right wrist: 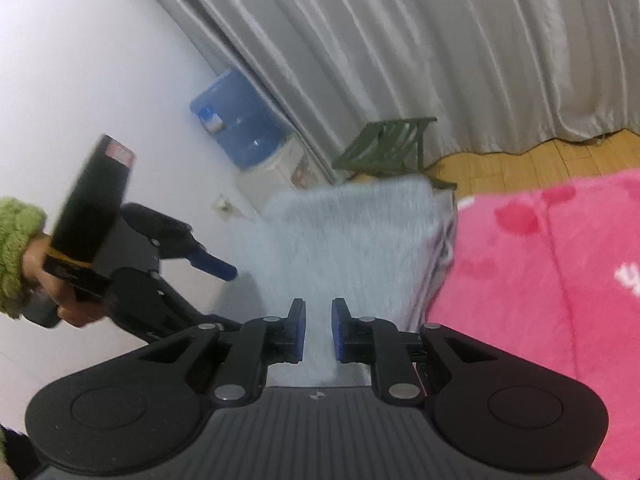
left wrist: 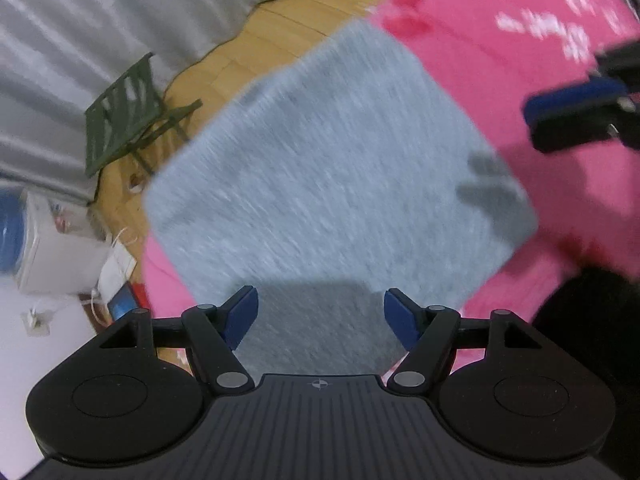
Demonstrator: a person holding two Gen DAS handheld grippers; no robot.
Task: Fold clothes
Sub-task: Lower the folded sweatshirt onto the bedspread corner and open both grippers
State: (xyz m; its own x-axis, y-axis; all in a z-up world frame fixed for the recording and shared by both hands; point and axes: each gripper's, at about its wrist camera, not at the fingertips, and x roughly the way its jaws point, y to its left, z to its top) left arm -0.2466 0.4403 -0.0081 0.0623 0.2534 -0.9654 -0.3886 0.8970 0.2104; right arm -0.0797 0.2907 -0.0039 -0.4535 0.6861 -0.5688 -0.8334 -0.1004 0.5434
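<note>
The left hand-held gripper [left wrist: 321,320] hovers with fingers spread wide, holding nothing, above a grey knitted garment [left wrist: 332,168]. The garment lies as a flat, squarish shape at the edge of a pink blanket [left wrist: 500,92] on a bed. The right hand-held gripper [right wrist: 319,330] stands slightly parted around its raised cloth edge; whether it pinches is unclear. The knit looks soft, light and floppy, best gripped at corners.

Left gripper [left wrist: 321,318]: jaws spread wide, blue pads [left wrist: 240,316] well apart, nothing between them. Seen from the right wrist view, it is held in a hand [right wrist: 52,280] with a green knitted sleeve [right wrist: 16,236] at the wrist. Right gripper [right wrist: 319,330]: jaws drawn close, blue pads [right wrist: 298,330] nearly parallel, narrow gap between them; motion-blurred in the left wrist view.
</note>
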